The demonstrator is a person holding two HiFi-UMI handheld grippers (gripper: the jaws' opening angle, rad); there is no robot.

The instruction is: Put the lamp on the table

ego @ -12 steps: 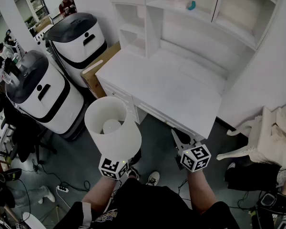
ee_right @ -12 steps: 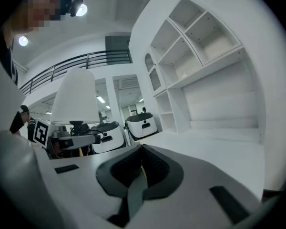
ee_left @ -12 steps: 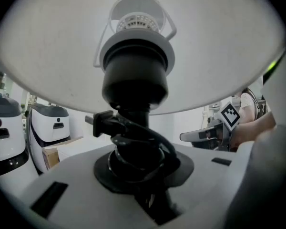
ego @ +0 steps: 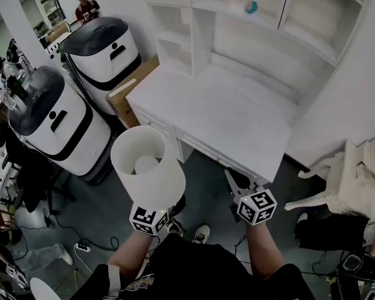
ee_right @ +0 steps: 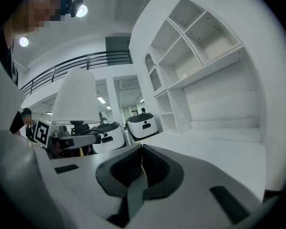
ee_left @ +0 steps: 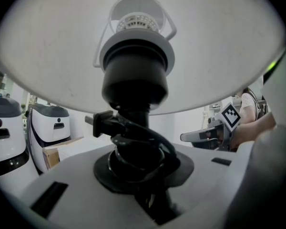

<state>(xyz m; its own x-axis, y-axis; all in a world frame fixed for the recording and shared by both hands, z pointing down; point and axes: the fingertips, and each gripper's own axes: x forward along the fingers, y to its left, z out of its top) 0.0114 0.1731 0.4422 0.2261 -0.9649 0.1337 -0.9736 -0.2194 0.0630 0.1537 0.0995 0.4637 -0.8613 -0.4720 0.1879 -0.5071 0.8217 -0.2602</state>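
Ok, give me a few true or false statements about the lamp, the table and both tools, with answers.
1. The lamp stands on the table. False: the left tool holds it in the air, in front of the table.
2. The right tool is shut and empty. True.
3. The shade is black. False: it is white.
4. The left tool grips the lamp below the shade. True.
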